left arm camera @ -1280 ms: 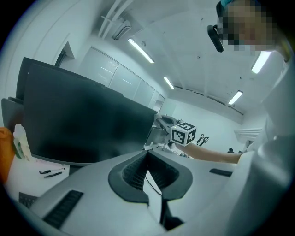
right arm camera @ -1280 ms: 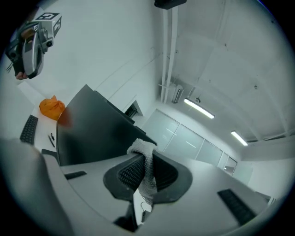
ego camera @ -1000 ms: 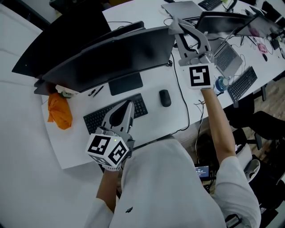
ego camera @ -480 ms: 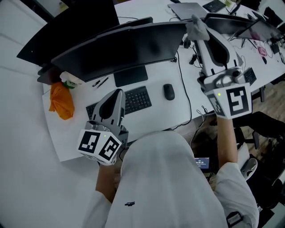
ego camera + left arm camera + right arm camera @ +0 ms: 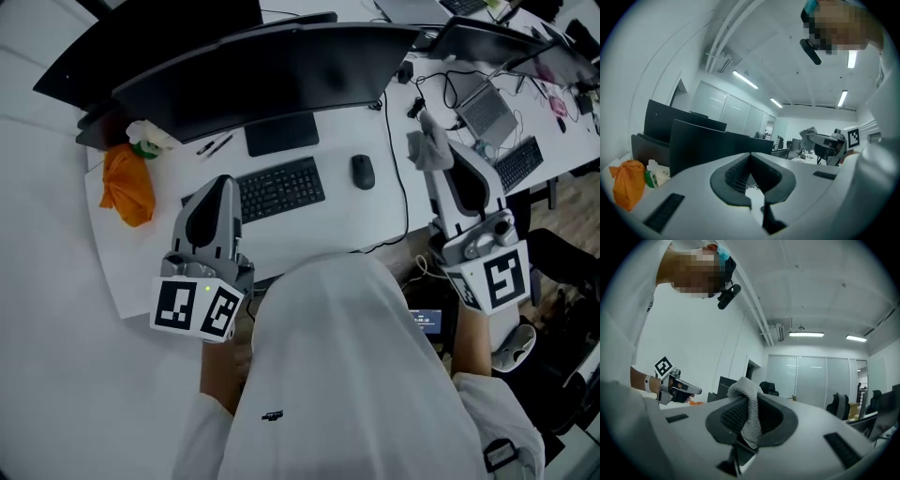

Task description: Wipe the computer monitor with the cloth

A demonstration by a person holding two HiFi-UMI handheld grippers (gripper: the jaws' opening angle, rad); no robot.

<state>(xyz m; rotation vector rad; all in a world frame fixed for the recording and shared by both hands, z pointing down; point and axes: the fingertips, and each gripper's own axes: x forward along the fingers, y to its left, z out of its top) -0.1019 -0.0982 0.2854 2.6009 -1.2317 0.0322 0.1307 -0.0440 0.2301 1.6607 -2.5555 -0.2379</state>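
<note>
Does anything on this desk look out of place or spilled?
Only the crumpled orange bag at the left end of the desk, beside the monitor, looks like litter. Nothing is spilled. The right gripper holds the cloth clear of the monitor.

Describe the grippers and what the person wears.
Both the left gripper and right gripper are pale grey plastic shells with dark ribbed pads; each carries a white cube printed with black square markers. The person wears a white short-sleeved shirt.

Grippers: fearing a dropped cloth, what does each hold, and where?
Right gripper pinches the grey cloth mid-length, a bunch poking past its tips. Left gripper is shut on nothing.
</note>
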